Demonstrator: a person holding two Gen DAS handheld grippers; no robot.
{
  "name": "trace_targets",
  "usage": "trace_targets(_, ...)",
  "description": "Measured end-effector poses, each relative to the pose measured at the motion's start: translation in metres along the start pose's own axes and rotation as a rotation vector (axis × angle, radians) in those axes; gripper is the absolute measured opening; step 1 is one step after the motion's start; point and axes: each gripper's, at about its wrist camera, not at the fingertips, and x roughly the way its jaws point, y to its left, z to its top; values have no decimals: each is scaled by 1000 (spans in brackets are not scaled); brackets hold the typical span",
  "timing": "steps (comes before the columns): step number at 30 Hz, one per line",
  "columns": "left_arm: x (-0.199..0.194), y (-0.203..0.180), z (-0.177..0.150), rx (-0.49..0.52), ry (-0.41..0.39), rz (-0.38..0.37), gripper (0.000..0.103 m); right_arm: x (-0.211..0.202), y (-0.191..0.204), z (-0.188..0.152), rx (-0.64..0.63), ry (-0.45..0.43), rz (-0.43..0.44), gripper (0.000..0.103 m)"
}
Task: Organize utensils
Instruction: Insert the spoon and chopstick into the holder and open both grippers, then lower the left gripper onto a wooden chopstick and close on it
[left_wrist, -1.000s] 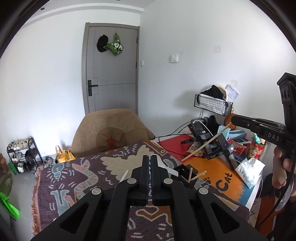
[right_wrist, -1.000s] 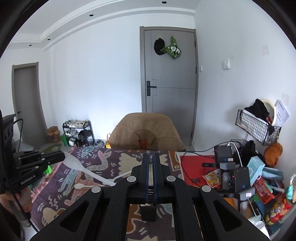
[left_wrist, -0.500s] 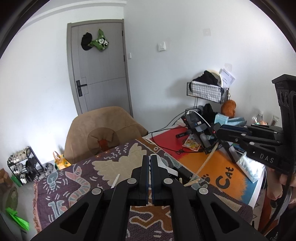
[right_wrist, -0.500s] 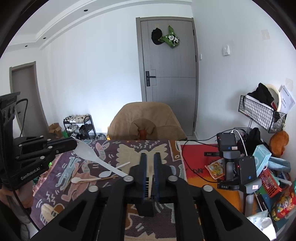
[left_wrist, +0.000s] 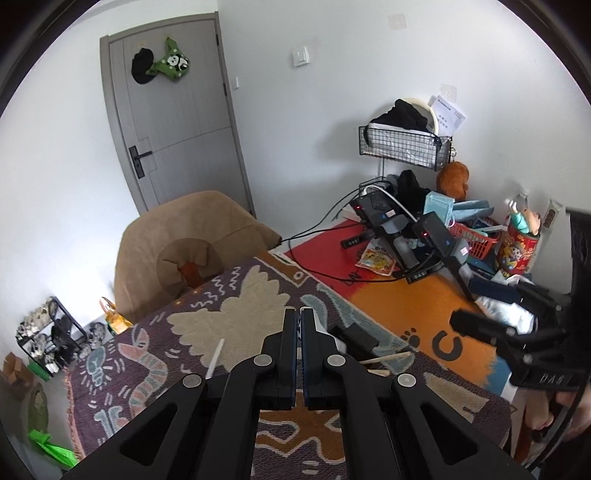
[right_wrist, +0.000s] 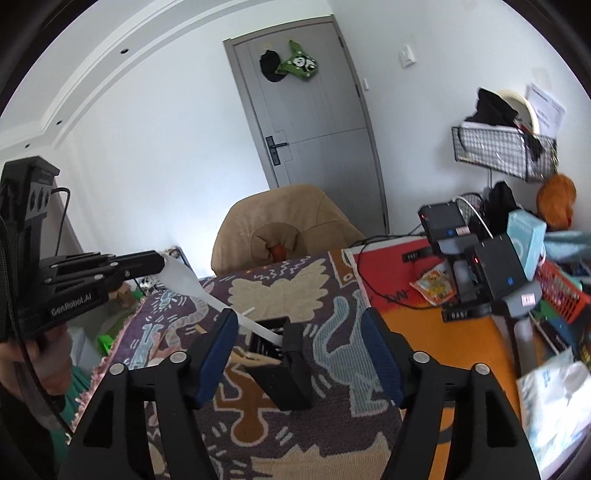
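Left gripper (right_wrist: 162, 264) fingers clamp the white spoon (right_wrist: 192, 286) by its bowl: light, stiff, slippery. Right gripper (right_wrist: 299, 354) fingers opening, empty.

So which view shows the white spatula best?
The right wrist view: the white spatula shows nearly whole, blade gripped by the left tongs, handle slanting down into the black utensil holder. The left wrist view shows only a white sliver beside its own shut tongs.
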Motion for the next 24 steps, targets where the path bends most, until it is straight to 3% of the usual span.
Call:
trace_targets(4, 1, -1, -2, -27, 14, -15, 7, -4, -13, -18, 48, 10, -16, 76)
trace_targets(9, -2, 17, -17, -128, -8, -35, 82, -5, -18, -33, 81, 4, -48, 81)
trace_targets(11, -7, 27, -25, -165, -31, -34, 90, -5, -15, -39, 81, 7, -54, 81)
trace_targets(16, -23, 55, -45, -243, -66, -34, 92, -6, 6, -50, 37, 6, -63, 81)
trace_targets(17, -28, 61, -50, -262, -78, -32, 95, -7, 11, -51, 29, 5, -62, 83)
trace_targets(18, -33, 67, -53, -280, -94, -21, 97, -8, 15, -52, 27, 3, -60, 93)
trace_targets(20, -44, 78, -62, -301, -130, 0, 101, -10, 24, -53, 22, -6, -45, 103)
trace_targets(24, -62, 97, -77, -335, -164, 15, 102, -12, 42, -54, 6, -16, -22, 103)
